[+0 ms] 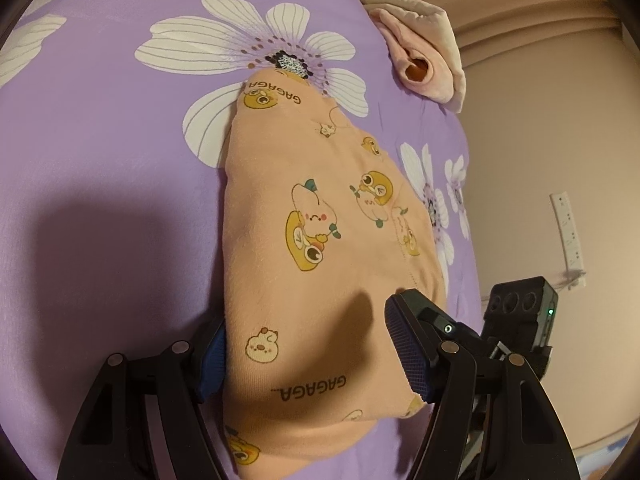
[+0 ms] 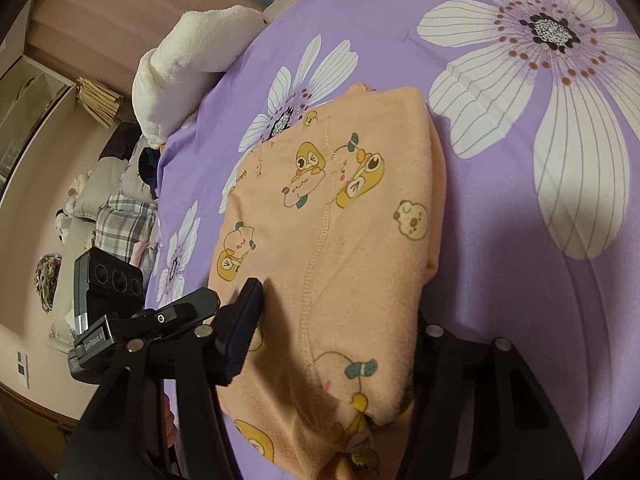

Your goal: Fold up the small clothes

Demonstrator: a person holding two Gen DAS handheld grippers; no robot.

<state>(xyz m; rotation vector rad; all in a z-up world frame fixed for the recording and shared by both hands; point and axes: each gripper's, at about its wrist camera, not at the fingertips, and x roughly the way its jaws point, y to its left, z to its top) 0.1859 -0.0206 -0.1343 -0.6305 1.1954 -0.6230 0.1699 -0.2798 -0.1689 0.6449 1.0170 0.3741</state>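
1. left gripper: black linkage arms, silver pivot rivets, blue textured pads.
2. right gripper: same black linkage, dark pad.
3. Each carries a black three-lens module; one shows a green LED.

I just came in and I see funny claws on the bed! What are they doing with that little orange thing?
Someone is folding a small peach garment with cartoon prints on a purple flowered bedsheet. It lies folded into a narrow bundle. The left tongs and the right tongs each straddle its near end, one finger on each side.
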